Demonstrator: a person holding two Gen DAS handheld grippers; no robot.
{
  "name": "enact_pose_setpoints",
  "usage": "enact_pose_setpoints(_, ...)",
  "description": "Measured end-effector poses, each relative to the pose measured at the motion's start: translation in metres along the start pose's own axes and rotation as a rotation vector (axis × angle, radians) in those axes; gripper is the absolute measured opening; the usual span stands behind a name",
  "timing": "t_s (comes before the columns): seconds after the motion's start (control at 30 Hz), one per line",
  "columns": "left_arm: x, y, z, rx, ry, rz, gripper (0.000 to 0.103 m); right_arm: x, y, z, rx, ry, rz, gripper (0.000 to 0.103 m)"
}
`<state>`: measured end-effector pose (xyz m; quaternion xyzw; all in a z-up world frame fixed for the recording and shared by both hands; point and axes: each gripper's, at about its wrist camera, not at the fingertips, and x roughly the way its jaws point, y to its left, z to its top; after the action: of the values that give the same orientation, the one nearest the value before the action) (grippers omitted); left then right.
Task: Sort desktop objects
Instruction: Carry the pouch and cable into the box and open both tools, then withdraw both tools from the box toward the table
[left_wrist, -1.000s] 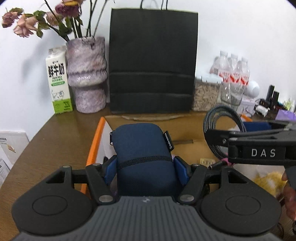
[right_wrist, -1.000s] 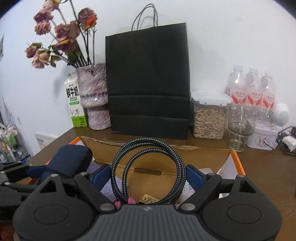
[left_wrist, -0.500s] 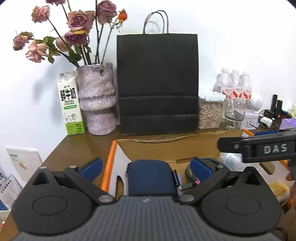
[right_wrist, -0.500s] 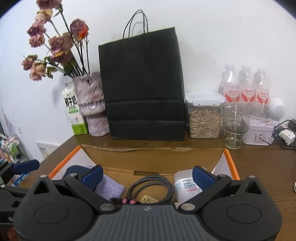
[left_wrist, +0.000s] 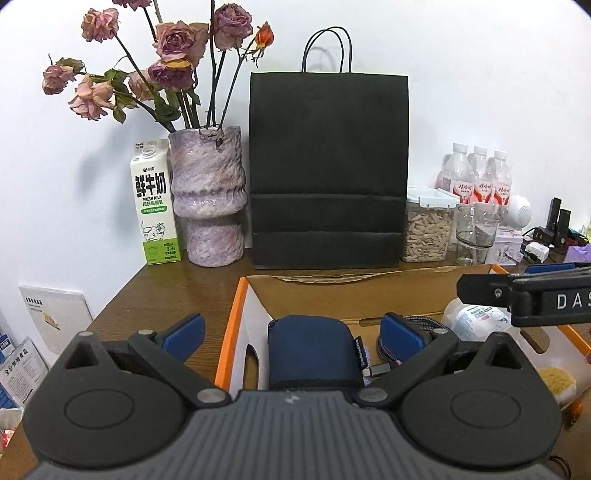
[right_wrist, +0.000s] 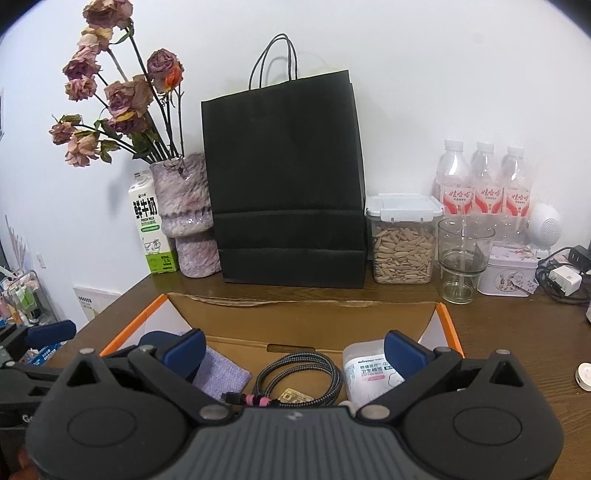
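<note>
An open cardboard box with orange edges (left_wrist: 236, 314) (right_wrist: 447, 317) lies on the brown desk. Inside it rest a navy pouch (left_wrist: 312, 350), a coiled braided cable (right_wrist: 299, 373), a white cotton-swab tub (right_wrist: 365, 369) and a lilac cloth (right_wrist: 221, 373). My left gripper (left_wrist: 291, 332) hangs open above the pouch, pads well clear of its sides. My right gripper (right_wrist: 293, 345) stands open over the cable, touching nothing. In the left wrist view the right gripper's black arm (left_wrist: 524, 295) crosses at the right edge.
Behind the box stand a black paper bag (left_wrist: 328, 166), a purple vase of dried roses (left_wrist: 207, 199), a milk carton (left_wrist: 157, 206), a seed jar (right_wrist: 402, 240), a glass (right_wrist: 463, 258), water bottles (right_wrist: 484, 184) and a tin (right_wrist: 511, 271). Chargers (right_wrist: 563, 280) lie far right.
Both grippers let go: the left's jaws opened off the navy pouch, the right's off the cable coil. Both objects now lie in the box, and both grippers lifted back a little.
</note>
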<state>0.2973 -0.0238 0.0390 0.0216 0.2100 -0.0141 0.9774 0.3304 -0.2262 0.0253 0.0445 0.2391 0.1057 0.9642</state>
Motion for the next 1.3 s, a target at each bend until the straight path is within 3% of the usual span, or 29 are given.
enact_pose_setpoints(0.67, -0.053, 0.0, -0.003, 0.004, -0.028, 0.004, 0.103, -0.054, 0.014, -0.011, -0.023, -0.026, -0.002, 0.103)
enact_pose_setpoints(1.3, -0.095, 0.032, -0.037, -0.062, 0.049, 0.06, 0.103, -0.113, 0.007, -0.06, -0.03, 0.015, -0.022, 0.103)
